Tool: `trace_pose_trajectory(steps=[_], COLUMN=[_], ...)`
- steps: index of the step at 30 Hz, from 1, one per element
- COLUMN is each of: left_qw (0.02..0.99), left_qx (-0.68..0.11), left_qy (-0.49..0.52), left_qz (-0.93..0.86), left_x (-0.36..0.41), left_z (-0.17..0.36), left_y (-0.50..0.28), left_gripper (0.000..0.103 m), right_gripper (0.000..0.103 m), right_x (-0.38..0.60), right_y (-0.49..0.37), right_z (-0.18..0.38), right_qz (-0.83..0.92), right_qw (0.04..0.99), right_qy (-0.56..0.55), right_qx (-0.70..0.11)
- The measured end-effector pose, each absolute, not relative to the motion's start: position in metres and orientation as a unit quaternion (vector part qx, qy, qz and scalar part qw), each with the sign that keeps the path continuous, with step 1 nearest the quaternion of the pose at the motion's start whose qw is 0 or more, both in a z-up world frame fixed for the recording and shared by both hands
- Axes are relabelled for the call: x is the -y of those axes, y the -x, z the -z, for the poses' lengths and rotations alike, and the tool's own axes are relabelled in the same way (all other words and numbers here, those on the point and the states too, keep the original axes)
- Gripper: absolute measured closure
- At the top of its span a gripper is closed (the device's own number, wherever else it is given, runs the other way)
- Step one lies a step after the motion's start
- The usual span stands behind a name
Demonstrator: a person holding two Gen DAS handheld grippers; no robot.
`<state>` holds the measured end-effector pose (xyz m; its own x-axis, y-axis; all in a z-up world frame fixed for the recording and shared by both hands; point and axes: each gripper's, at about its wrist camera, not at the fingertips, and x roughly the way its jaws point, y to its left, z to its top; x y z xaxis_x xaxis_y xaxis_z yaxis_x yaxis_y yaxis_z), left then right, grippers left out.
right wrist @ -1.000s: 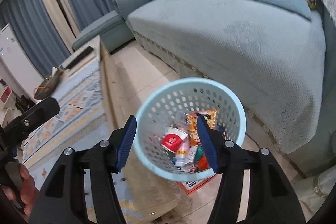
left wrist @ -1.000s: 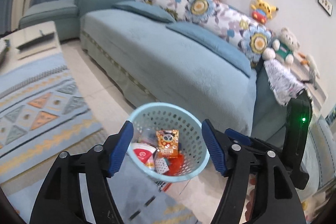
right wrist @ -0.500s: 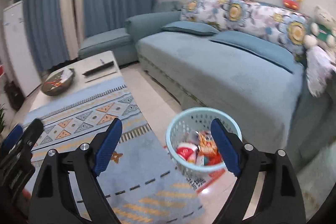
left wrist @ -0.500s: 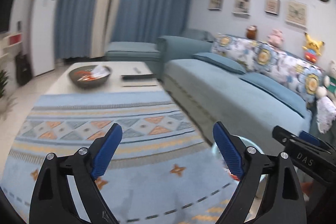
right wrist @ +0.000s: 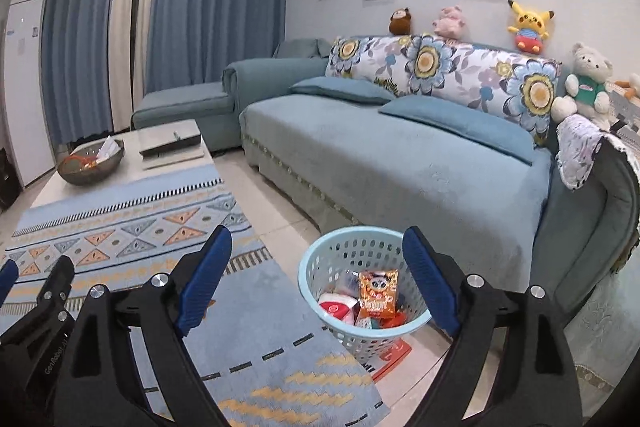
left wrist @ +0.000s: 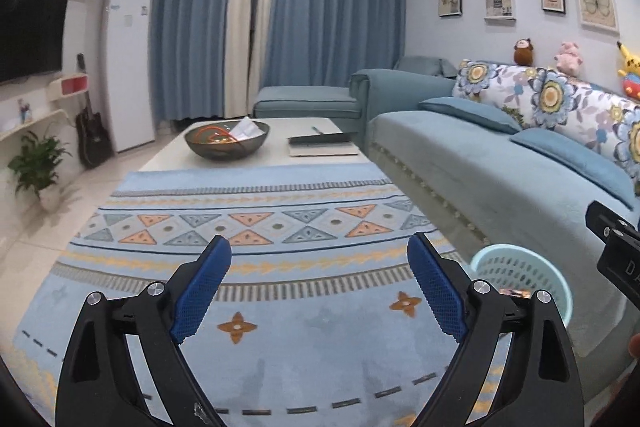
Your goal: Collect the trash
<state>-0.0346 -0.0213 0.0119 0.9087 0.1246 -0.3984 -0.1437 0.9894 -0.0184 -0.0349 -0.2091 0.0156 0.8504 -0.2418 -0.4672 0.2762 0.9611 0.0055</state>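
The left tool (left wrist: 319, 283) hides part of the laundry-style basket (right wrist: 320, 259); both it and the right tool (right wrist: 317, 275) gape wide, empty, pulled back from above the basket.

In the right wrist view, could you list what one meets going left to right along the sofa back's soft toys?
Brown plush → pink plush → yellow plush → white teddy bear.
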Motion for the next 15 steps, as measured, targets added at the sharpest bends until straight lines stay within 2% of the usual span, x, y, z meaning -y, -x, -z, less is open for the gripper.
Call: trace_pose_trajectory(steps=[2, 15], left_qw=[0.976, 0.978], left_qx=[-0.202, -0.198], left_qy=[0.024, 0.009], left_qz=[-0.074, -0.061], left_x=[0.023, 0.029], left_z=[-0.011, -0.010], left_y=[0.035, 0.037], left_gripper=[0.012, 0.008], right_gripper=[0.020, 0.020], right_x=[0.213, 0.213], right_y=[0.035, 0.050], right_z=[-0.015, -0.022], right_qz=[0.133, 0.137], right_qw=[0.960, 0.966], right_qy=[-0.047, -0.041], right_qx=[-0.241, -0.215])
